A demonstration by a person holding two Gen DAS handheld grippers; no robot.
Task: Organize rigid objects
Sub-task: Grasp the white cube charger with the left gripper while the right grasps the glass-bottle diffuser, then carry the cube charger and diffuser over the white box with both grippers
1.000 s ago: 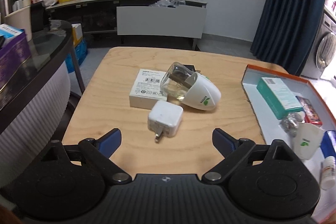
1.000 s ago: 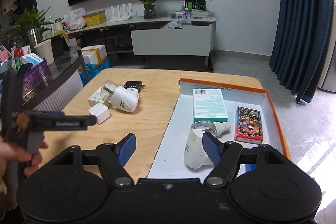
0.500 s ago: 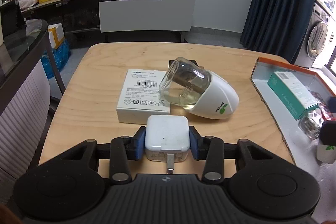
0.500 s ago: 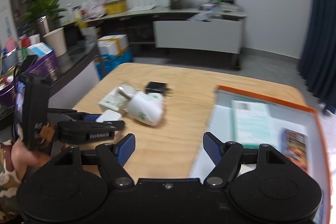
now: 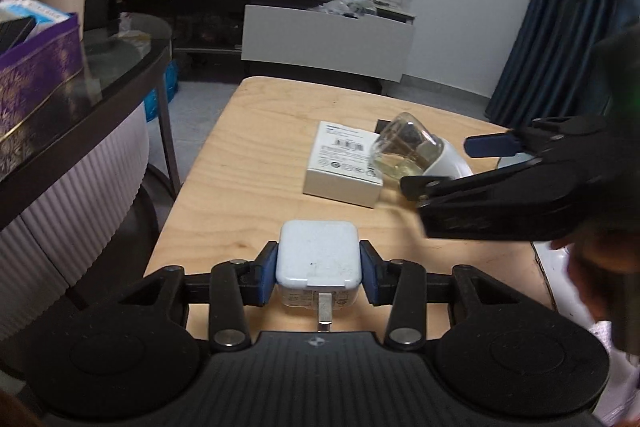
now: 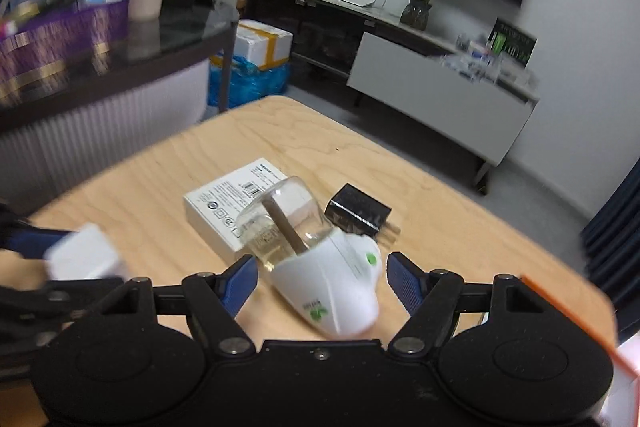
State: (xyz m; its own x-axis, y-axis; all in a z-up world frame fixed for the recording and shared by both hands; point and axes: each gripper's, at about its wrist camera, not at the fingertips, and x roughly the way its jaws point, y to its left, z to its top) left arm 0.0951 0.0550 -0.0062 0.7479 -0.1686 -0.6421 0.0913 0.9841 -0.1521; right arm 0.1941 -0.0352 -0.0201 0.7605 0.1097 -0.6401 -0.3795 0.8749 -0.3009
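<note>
Your left claw [image 5: 319, 277] is pinching the white charger [image 5: 318, 259] by its sides at six o'clock, just above the counter [image 5: 256, 163]. At twelve o'clock from it lies the white box [image 5: 346, 163], untouched, with the glass-bottled diffuser [image 6: 320, 267] leaning against its right edge. Your right claw [image 6: 318, 281] stands spread around that diffuser, pads clear of it, and the black adapter [image 6: 358, 213] waits at one o'clock beyond. The orange-rimmed tray [image 6: 568, 323] sits at three o'clock, so four things likely remain to move.
</note>
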